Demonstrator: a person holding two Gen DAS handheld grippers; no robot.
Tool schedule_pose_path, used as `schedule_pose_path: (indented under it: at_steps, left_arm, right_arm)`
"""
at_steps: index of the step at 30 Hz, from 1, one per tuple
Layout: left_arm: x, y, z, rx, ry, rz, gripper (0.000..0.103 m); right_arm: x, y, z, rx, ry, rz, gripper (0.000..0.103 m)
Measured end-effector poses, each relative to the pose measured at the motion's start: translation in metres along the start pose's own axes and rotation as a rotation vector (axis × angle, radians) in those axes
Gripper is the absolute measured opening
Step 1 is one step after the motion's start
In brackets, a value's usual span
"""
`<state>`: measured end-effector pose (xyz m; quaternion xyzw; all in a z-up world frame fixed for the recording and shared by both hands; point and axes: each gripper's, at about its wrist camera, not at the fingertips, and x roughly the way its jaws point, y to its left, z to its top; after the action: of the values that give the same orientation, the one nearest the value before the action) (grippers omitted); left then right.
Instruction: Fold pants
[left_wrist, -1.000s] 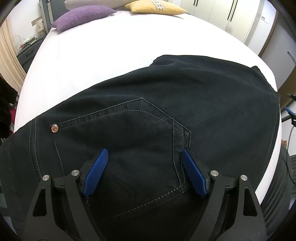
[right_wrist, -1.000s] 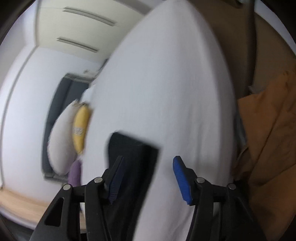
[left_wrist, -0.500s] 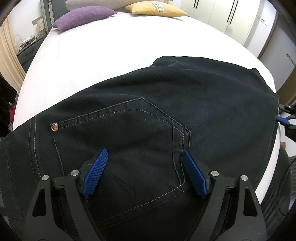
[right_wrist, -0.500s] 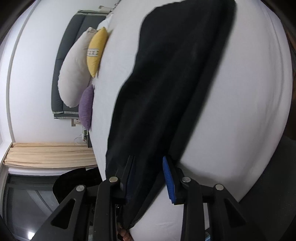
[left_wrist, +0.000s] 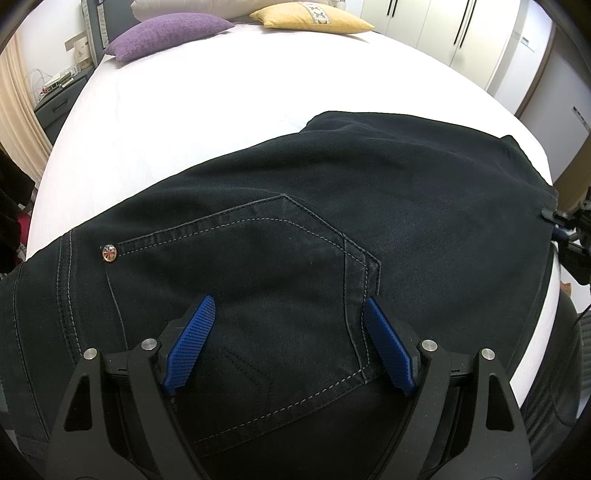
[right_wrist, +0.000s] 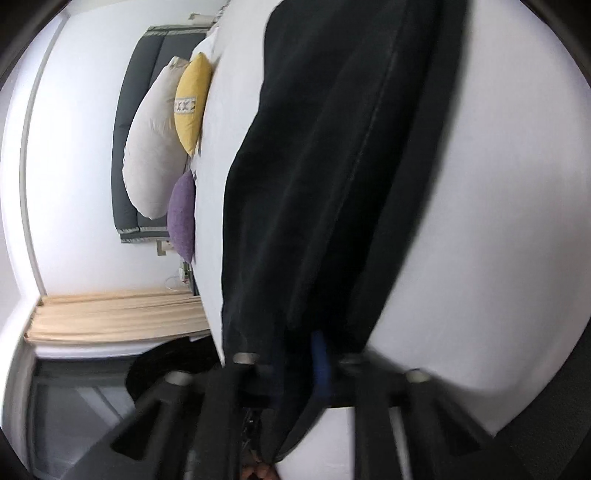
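Your left gripper (left_wrist: 286, 341) hangs wide-jawed over the pants' (left_wrist: 369, 206) back pocket (left_wrist: 258, 266) | rivet (left_wrist: 109, 253) at the pocket's left corner | purple pillow (left_wrist: 166, 38), yellow pillow (left_wrist: 310, 16) far beyond the pocket on the bed (left_wrist: 221, 103)

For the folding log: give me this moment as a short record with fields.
surface: white bed
garment: black pants spread flat, back pocket facing up
left gripper: open, fingers either side of the pocket, nothing gripped
right gripper: jaws closing, the pants' edge between them at the bed's side
pillows: purple pillow and yellow pillow at the far end
fold: not yet started
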<state>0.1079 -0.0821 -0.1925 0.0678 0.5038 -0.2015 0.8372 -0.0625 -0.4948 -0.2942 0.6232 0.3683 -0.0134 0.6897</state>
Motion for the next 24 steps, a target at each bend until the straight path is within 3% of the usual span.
schedule_pose_path:
  at_steps: [8, 11, 19, 21, 24]
  left_arm:
    - [-0.001, -0.001, 0.001, 0.014, 0.016, 0.004, 0.083]
    - [0.000, -0.003, 0.002, 0.024, 0.020, 0.004, 0.083]
    - [-0.005, -0.006, 0.001, 0.038, 0.029, 0.017, 0.084]
    - [-0.016, -0.013, 0.002, 0.052, 0.006, 0.024, 0.084]
    - [-0.028, -0.022, 0.005, 0.064, -0.041, 0.012, 0.084]
  right_arm:
    - [-0.021, 0.007, -0.014, -0.023, -0.037, -0.016, 0.005]
    - [-0.019, -0.011, -0.013, 0.027, -0.032, -0.052, 0.003]
    - [-0.010, -0.027, -0.004, 0.066, 0.013, 0.005, 0.001]
    - [-0.012, -0.023, -0.004, 0.026, 0.034, 0.009, 0.002]
    - [-0.025, -0.009, -0.005, -0.025, 0.044, -0.057, 0.013]
